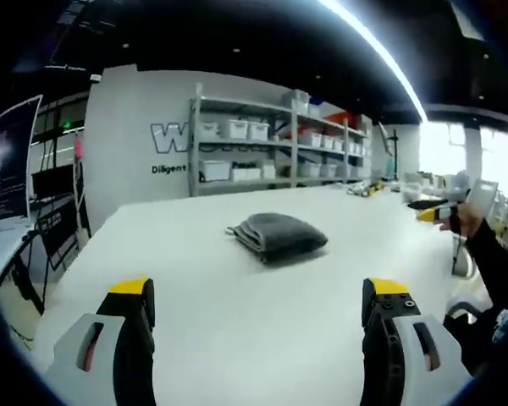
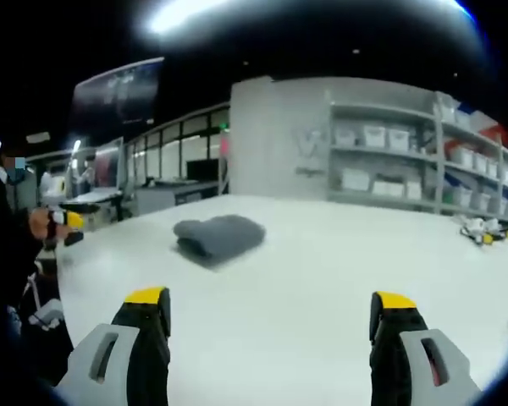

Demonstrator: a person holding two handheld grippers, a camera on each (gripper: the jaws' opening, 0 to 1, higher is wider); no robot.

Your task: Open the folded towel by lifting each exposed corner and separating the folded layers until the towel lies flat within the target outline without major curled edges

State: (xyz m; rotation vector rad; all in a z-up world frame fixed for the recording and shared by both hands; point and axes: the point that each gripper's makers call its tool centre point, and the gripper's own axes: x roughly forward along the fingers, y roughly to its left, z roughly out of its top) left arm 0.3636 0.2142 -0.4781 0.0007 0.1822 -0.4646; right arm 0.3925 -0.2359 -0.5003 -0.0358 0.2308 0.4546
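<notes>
A folded dark grey towel [image 1: 278, 233] lies on the white table [image 1: 237, 321], well ahead of my left gripper [image 1: 262, 296], whose jaws stand wide apart with nothing between them. In the right gripper view the same towel [image 2: 218, 236] sits ahead and to the left of my right gripper [image 2: 271, 309], which is open and holds nothing. Both grippers hover above the table short of the towel. No target outline can be made out on the table.
Shelving with white bins [image 1: 271, 144] stands behind the table. A person's hand with a yellow-tipped tool [image 1: 457, 216] is at the right edge of the left gripper view, and another person's hand [image 2: 51, 224] at the left of the right gripper view. Small items [image 2: 478, 230] lie far right.
</notes>
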